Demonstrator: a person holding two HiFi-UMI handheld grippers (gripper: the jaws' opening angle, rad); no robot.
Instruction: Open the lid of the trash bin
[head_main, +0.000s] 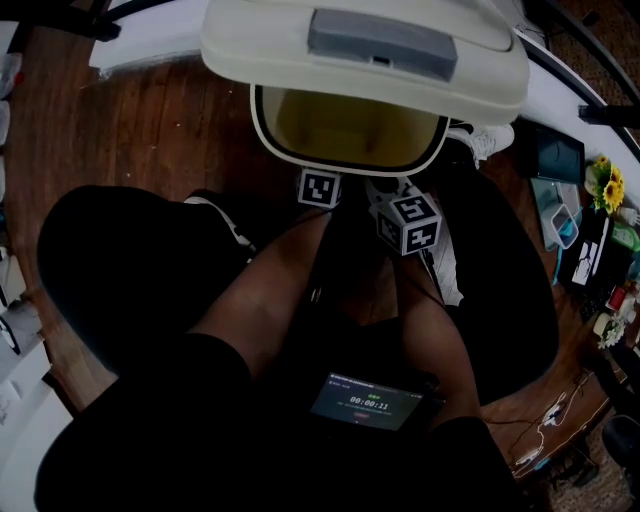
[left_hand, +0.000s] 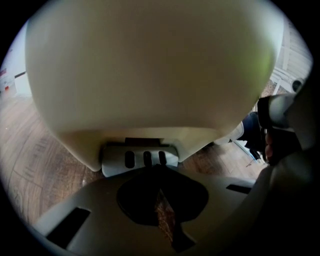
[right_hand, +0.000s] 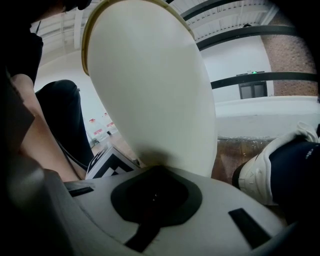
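Note:
In the head view the cream trash bin stands in front of me with its lid (head_main: 365, 50) swung up and back. Its yellowish inside (head_main: 345, 130) is exposed. The left gripper (head_main: 318, 190) and right gripper (head_main: 408, 222) sit side by side just under the bin's near rim, only their marker cubes showing. In the left gripper view the left gripper (left_hand: 159, 172) is shut, its tips right at a grey slotted latch (left_hand: 141, 159) low on the bin's front wall (left_hand: 150, 70). In the right gripper view the right gripper (right_hand: 155, 172) is shut, its tip against the bin's side (right_hand: 150, 85).
A phone (head_main: 365, 402) with a lit screen lies in my lap between my arms. A white and dark shoe (right_hand: 265, 175) rests on the wood floor right of the bin. A cluttered desk with sunflowers (head_main: 608, 185) runs along the right.

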